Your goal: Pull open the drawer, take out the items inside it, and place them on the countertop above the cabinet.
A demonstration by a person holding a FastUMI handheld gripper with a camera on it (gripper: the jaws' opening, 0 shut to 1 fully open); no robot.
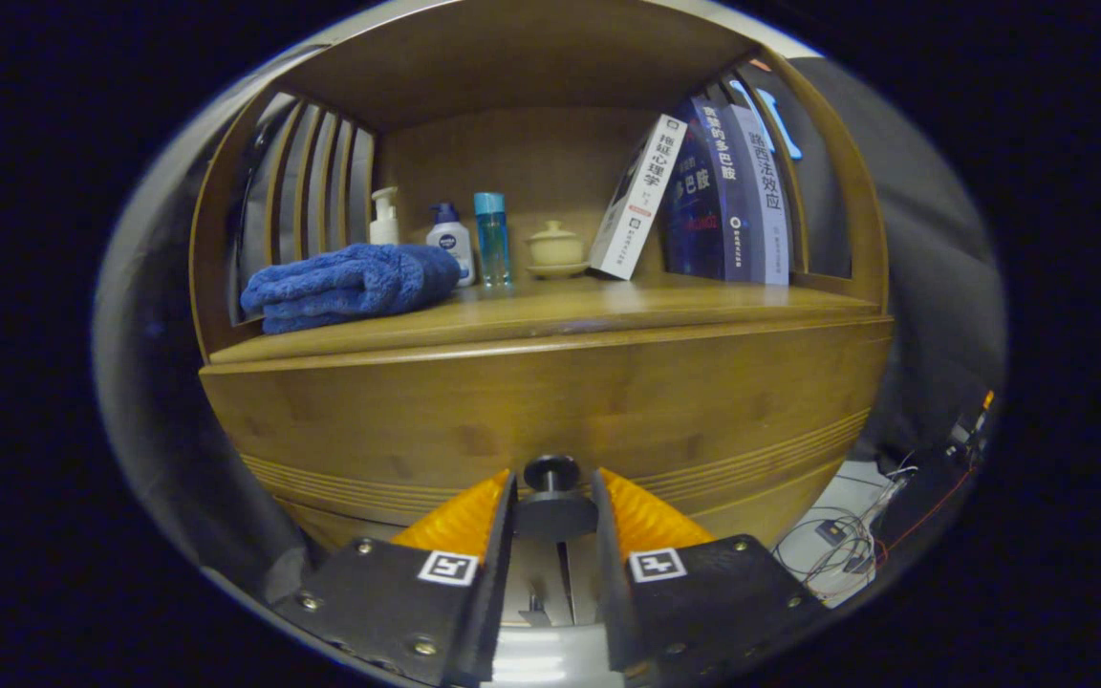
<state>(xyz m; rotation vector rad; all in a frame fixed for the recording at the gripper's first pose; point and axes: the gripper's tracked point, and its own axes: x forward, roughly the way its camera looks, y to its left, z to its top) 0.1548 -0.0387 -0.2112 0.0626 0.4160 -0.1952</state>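
A wooden cabinet's drawer front faces me, and it looks closed, flush with the cabinet. Its dark round knob sits between my two fingers. My gripper is shut on that knob, one finger pressing on each side of its wider base. Beyond the fingers and above the drawer runs the wooden countertop, under a shelf roof. The drawer's contents are hidden.
On the countertop lie a folded blue towel, a white pump bottle, a white bottle with a blue cap, a clear blue bottle, a lidded cream cup and leaning books. Cables lie on the floor to the right.
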